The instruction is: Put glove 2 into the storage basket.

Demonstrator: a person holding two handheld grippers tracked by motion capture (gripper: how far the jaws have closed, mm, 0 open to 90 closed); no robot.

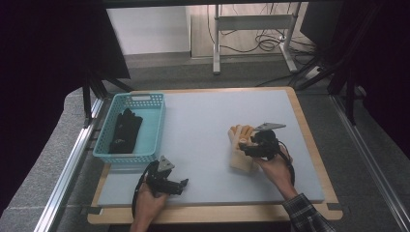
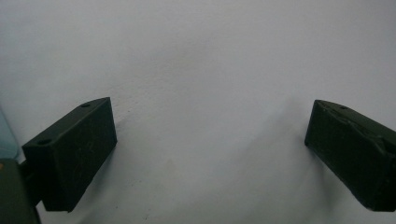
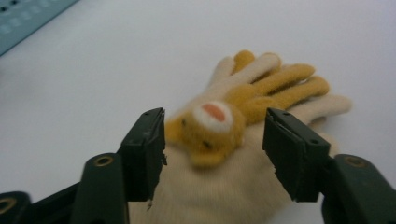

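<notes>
A pair of cream and yellow knitted gloves [image 1: 239, 154] lies on the grey mat [image 1: 203, 121], right of centre, fingers pointing away from me. In the right gripper view a small yellow bear face [image 3: 212, 126] sits on the top glove [image 3: 224, 196]. My right gripper [image 1: 245, 146] hangs low over the gloves, and the right gripper [image 3: 213, 114] is open with the bear face between its jaws; the pads do not press on it. My left gripper [image 1: 183, 185] rests near the mat's front edge. The left gripper [image 2: 210, 106] stands wide open over bare mat.
A light blue plastic basket [image 1: 104, 153] stands at the mat's left edge with a black glove [image 1: 124, 130] inside; its corner [image 3: 28, 18] shows in the right gripper view. The mat lies on a wooden board [image 1: 309, 140]. Table legs and cables stand behind.
</notes>
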